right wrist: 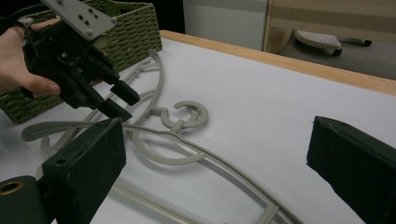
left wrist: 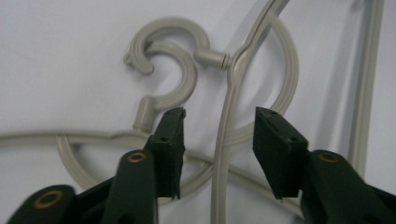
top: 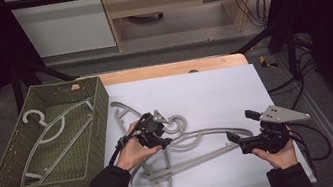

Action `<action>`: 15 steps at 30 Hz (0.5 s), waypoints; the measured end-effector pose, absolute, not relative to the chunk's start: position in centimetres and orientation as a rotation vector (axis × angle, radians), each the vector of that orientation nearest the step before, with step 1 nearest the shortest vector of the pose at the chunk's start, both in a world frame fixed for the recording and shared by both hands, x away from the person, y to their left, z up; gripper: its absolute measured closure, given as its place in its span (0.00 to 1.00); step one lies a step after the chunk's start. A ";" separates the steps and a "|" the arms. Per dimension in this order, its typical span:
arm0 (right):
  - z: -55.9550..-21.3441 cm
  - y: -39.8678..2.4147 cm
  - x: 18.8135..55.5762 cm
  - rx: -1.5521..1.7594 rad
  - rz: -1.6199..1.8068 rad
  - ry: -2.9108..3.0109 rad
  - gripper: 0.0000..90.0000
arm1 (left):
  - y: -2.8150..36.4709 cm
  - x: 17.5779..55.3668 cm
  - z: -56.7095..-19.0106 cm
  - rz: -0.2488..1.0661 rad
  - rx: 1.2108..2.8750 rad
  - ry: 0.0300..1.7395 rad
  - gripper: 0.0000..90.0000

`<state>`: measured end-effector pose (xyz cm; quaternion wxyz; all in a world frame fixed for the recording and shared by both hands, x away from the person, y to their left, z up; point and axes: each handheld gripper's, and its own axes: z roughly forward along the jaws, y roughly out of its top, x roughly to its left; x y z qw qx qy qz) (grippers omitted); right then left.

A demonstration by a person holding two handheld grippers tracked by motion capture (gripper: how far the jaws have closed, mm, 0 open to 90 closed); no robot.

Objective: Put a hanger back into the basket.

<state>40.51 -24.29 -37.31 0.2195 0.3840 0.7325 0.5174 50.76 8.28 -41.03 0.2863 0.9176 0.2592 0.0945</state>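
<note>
Black jaws of the left gripper [left wrist: 218, 140] are held apart astride one arm of the tangled grey hangers [left wrist: 229, 116] on the desk [top: 214, 91]; nothing is clamped. If lifted, interlocked hooks [left wrist: 166, 70] could drag neighbouring hangers along. Right gripper [right wrist: 215, 158] jaws gape empty.

In the high view the left hand-held gripper [top: 156, 129] and the hand holding it are covering the spot where the tangled hangers [top: 197, 141] cross, so which hanger is lying on top there cannot be told. The left gripper view's edges are cutting the hanger arms [left wrist: 224, 140] off. In the right gripper view the near jaw is hiding part of a hanger [right wrist: 187, 154].
</note>
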 end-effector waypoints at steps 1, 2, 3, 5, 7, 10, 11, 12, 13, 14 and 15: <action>-37.3 -24.3 40.5 1.062 1.432 2.026 0.05 | 8.0 50.9 -40.9 0.259 2.444 0.691 0.54; -37.3 -24.3 40.5 1.063 1.431 2.027 0.05 | 7.7 51.0 -40.8 0.256 2.442 0.688 0.51; -37.3 -24.3 40.5 1.062 1.430 2.027 0.05 | 7.5 51.2 -40.7 0.244 2.443 0.680 0.49; -37.3 -24.3 40.5 1.062 1.430 2.028 0.05 | 7.0 51.5 -40.8 0.241 2.450 0.673 0.44; -37.3 -24.3 40.5 1.062 1.432 2.027 0.05 | 6.6 52.0 -41.1 0.234 2.455 0.681 0.43; -37.3 -24.3 40.5 1.060 1.437 2.027 0.06 | 6.0 52.4 -41.8 0.214 2.485 0.683 0.43; -37.3 -24.3 40.5 1.060 1.436 2.028 0.06 | 5.7 52.5 -42.0 0.215 2.498 0.679 0.43; -37.3 -24.3 40.5 1.062 1.437 2.026 0.06 | 5.5 52.6 -42.3 0.214 2.509 0.678 0.44; -37.3 -24.3 40.5 1.062 1.438 2.026 0.06 | 5.4 52.7 -42.5 0.211 2.515 0.676 0.45; -37.3 -24.3 40.5 1.061 1.438 2.027 0.06 | 5.2 52.9 -42.7 0.209 2.519 0.678 0.47; -37.3 -24.3 40.5 1.060 1.437 2.028 0.06 | 5.0 53.0 -42.9 0.198 2.521 0.679 0.47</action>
